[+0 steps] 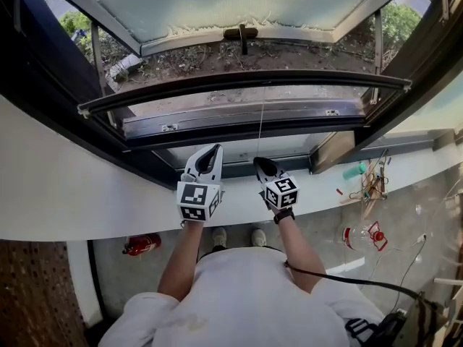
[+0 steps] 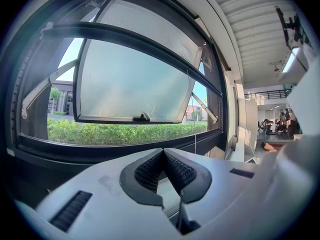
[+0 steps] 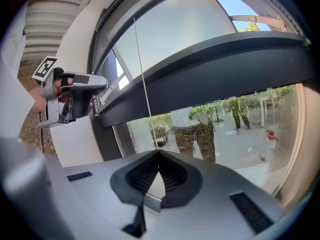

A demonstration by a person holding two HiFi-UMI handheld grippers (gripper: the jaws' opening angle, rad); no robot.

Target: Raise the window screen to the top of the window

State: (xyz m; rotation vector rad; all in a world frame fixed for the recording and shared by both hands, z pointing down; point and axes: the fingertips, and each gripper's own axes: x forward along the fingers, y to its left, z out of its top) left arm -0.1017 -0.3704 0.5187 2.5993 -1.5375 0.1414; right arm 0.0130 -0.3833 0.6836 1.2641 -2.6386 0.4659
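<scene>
1. The window screen [image 1: 246, 80] shows as a dark bar partway up, well above the sill [image 1: 65, 194].
2. The left claw [image 1: 210, 150] is closed and empty over the sill. The right claw [image 1: 258, 163] is closed where the pull cord [image 1: 262, 121] ends; whether it grips is unclear.
3. The step is probably raising. Next, work the cord until the bar tops out.

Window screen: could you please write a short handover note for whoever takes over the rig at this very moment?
The left gripper is shut and empty, beside the right one.
The right gripper is shut, apparently on the pull cord, which runs straight up to the screen bar.
The screen bar sits high in the window frame, mesh above it, not yet at the top.
Left to do: bring the bar fully to the top, probably by guiding the cord upward.
</scene>
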